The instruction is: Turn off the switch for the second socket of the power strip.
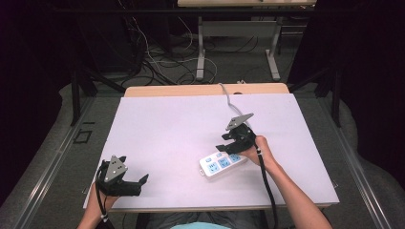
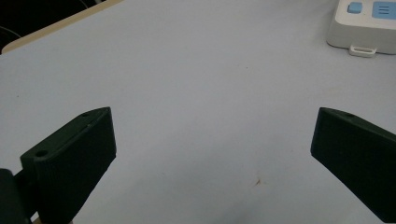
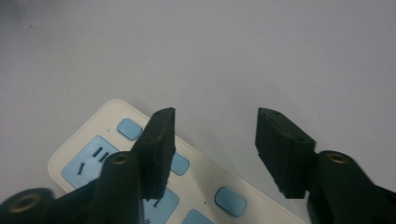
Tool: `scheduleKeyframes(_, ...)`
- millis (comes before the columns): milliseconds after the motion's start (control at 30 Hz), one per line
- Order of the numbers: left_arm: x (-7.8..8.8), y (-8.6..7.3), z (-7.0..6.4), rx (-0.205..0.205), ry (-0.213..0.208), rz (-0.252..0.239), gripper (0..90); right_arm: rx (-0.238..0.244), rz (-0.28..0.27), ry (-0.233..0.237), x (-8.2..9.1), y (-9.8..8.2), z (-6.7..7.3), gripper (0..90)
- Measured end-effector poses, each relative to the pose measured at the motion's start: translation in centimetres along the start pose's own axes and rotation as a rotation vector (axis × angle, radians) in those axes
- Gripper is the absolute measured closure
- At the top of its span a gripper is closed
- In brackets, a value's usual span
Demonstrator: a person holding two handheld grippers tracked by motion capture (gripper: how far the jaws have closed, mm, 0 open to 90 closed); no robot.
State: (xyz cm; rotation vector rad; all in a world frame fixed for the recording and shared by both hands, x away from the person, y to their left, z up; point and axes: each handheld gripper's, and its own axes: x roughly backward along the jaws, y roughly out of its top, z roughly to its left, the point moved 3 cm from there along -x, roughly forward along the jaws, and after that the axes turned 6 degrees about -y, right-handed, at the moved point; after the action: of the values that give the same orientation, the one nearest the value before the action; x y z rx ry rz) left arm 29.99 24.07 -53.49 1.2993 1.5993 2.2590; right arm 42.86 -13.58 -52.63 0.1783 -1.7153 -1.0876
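A white power strip (image 1: 221, 164) with blue sockets lies on the white table top (image 1: 172, 124), right of centre and near the front. My right gripper (image 1: 224, 142) hovers open just over the strip's far end, held by a hand. In the right gripper view this gripper (image 3: 217, 113) has its left jaw above the strip (image 3: 88, 158) and its right jaw above bare table. My left gripper (image 1: 135, 174) rests open at the front left corner, well apart from the strip. Its own view shows that gripper (image 2: 212, 116) spread wide over bare table, with the strip's end (image 2: 362, 23) at the top right.
A grey cable (image 1: 228, 98) runs from the table's far edge toward the right gripper. Beyond the table stand the white legs of another desk (image 1: 201, 57), with tangled cables (image 1: 153, 62) on the floor. Dark curtains flank both sides.
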Motion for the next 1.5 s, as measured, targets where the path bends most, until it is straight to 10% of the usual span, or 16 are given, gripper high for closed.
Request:
scheduleKeyframes(300,0.1,0.0,0.0,-0.007,0.009,0.003,0.1,0.033,0.0,0.044,0.0,0.0,0.9,90.0)
scheduleKeyframes(1500,0.0,0.1,-0.1,-0.023,0.017,0.003,0.1,0.11,0.114,0.034,-1.7,-0.9,2.4,90.0)
